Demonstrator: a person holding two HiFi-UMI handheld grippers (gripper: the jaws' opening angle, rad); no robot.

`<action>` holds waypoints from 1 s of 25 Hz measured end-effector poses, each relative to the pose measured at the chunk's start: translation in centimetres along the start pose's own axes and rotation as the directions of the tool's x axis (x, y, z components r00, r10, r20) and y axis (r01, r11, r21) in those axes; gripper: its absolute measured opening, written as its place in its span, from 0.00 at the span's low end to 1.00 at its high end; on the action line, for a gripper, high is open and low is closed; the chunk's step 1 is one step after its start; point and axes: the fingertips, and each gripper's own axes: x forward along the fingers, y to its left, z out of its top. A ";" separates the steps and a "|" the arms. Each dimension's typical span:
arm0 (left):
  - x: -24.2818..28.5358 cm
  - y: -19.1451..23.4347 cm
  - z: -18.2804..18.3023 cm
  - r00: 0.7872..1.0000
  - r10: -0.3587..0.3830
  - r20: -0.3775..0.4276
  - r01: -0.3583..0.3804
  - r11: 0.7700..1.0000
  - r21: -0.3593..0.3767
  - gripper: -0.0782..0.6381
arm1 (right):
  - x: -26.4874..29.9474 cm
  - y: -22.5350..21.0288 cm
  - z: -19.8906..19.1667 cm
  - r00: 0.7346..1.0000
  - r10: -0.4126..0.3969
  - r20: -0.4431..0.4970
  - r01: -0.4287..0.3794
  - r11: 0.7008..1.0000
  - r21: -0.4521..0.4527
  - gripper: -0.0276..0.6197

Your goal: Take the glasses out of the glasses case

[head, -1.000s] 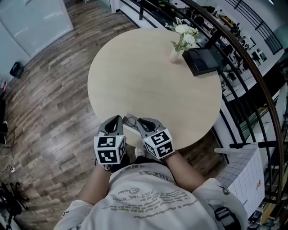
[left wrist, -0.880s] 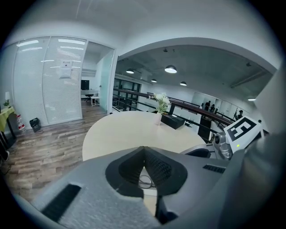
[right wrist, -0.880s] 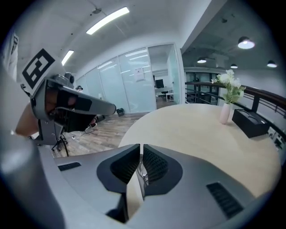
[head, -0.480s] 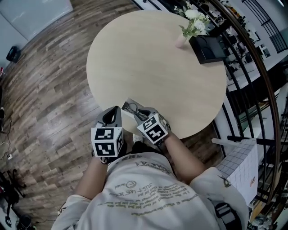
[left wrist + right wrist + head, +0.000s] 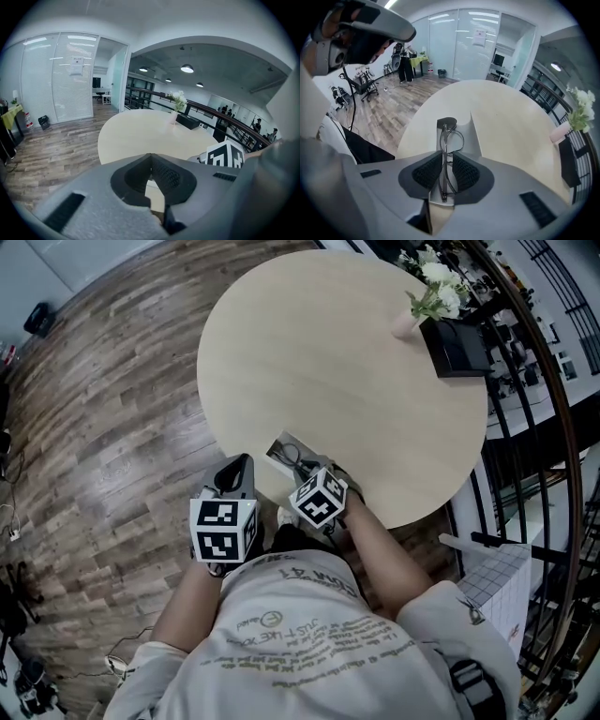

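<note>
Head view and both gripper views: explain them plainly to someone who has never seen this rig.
No robot: a person holds a two-jaw tool in each hand; the marker cubes are part of them. The head view looks down from the person's head. Each gripper view comes from a camera riding on one tool, looking along its jaws. On the round table are an open glasses case near the edge and a vase of white flowers beside a dark box. The right tool is shut on the folded glasses in the case. The left tool is shut and empty.

one glasses, one case, two tongs
</note>
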 end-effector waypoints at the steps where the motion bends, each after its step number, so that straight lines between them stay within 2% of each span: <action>1: -0.1 0.2 0.0 1.000 0.002 0.002 -0.002 1.000 -0.001 0.13 | 0.3 0.1 -0.1 1.000 0.004 -0.016 -0.004 1.000 -0.012 0.17; 8: -0.4 0.6 0.2 1.000 0.012 0.007 -0.012 1.000 0.001 0.13 | 1.6 0.4 -0.9 0.996 0.002 -0.085 -0.008 0.998 -0.070 0.13; 13: -0.5 0.9 0.4 1.000 0.018 0.011 -0.018 1.000 0.006 0.13 | 2.0 0.3 -0.8 0.995 0.025 -0.094 -0.030 0.998 -0.052 0.09; 19: 0.1 0.5 0.6 1.000 0.006 0.013 -0.006 1.000 0.007 0.13 | 1.1 -0.5 -0.6 0.999 0.020 -0.042 -0.019 1.000 0.024 0.09; 25: 0.8 -0.6 1.8 0.999 -0.028 0.021 0.027 0.999 0.033 0.13 | -1.5 -1.1 1.7 0.996 0.015 0.083 -0.024 0.994 0.105 0.09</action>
